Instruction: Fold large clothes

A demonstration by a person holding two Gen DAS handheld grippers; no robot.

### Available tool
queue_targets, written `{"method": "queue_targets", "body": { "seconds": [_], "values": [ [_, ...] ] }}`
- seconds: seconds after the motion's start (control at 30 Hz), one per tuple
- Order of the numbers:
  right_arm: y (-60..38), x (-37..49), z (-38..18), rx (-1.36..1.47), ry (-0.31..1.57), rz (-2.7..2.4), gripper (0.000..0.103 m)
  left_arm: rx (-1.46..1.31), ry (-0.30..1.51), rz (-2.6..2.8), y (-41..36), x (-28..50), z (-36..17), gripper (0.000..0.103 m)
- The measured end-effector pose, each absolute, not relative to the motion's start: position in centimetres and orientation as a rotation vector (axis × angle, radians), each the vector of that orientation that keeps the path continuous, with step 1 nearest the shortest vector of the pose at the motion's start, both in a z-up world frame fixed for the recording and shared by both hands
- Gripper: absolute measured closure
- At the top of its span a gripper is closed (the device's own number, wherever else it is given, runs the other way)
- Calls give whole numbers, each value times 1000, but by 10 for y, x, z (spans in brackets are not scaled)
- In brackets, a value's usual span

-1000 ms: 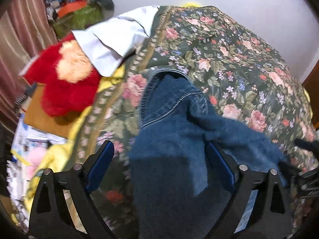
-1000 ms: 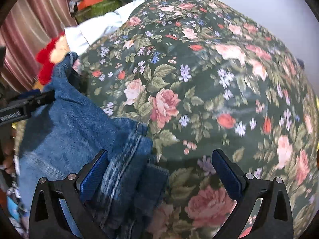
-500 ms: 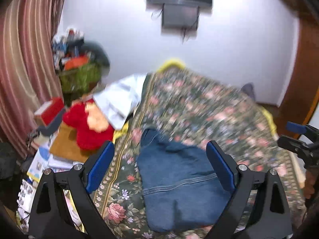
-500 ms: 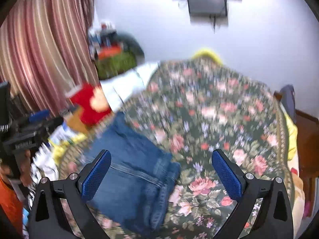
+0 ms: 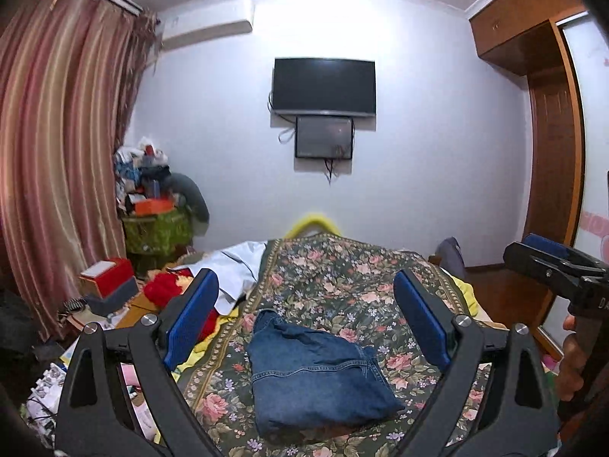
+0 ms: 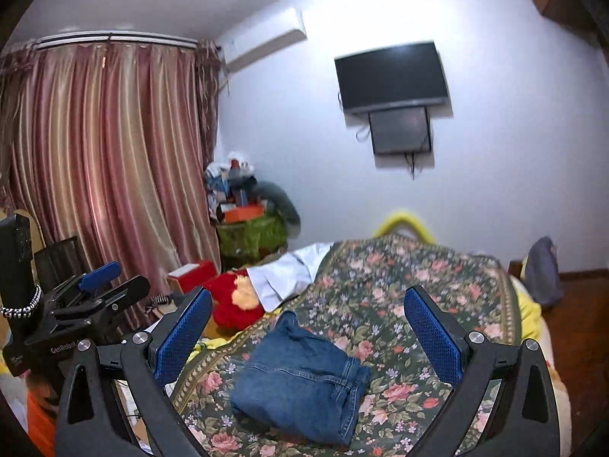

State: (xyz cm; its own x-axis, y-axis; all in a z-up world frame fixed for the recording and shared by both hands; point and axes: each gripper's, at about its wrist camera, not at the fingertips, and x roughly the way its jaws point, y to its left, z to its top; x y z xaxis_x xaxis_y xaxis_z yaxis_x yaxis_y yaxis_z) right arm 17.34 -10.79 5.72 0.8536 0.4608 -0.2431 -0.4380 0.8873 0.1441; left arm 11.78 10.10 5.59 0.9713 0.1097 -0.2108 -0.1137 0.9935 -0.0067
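Note:
A pair of blue jeans (image 5: 312,373) lies folded into a compact bundle on the floral bedspread (image 5: 342,278), near the bed's front edge; it also shows in the right wrist view (image 6: 300,381). My left gripper (image 5: 304,320) is open and empty, held well above and back from the jeans. My right gripper (image 6: 304,335) is open and empty too, also raised away from them. The right gripper shows at the right edge of the left wrist view (image 5: 552,266), and the left gripper at the left of the right wrist view (image 6: 99,285).
A red and yellow plush toy (image 6: 236,304) and a white garment (image 6: 285,274) lie at the bed's left side. Boxes and clutter (image 5: 152,205) stand by the curtain (image 5: 57,171). A TV (image 5: 323,87) hangs on the far wall. A wooden wardrobe (image 5: 552,133) stands at the right.
Both grippers have pulled up and back from right over the jeans to a wide view of the room. The jeans stay folded on the bed.

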Motion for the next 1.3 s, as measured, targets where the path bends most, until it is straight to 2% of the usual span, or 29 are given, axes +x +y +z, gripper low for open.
{"method": "queue_targets", "body": {
  "seconds": [0.37,1.3],
  "values": [
    [-97,111,48,21,241,375,0,4,204,147,78,88,42,5],
    [-102,122,32,19,309,368,0,-56,219,149,83,90,31,2]
  ]
}}
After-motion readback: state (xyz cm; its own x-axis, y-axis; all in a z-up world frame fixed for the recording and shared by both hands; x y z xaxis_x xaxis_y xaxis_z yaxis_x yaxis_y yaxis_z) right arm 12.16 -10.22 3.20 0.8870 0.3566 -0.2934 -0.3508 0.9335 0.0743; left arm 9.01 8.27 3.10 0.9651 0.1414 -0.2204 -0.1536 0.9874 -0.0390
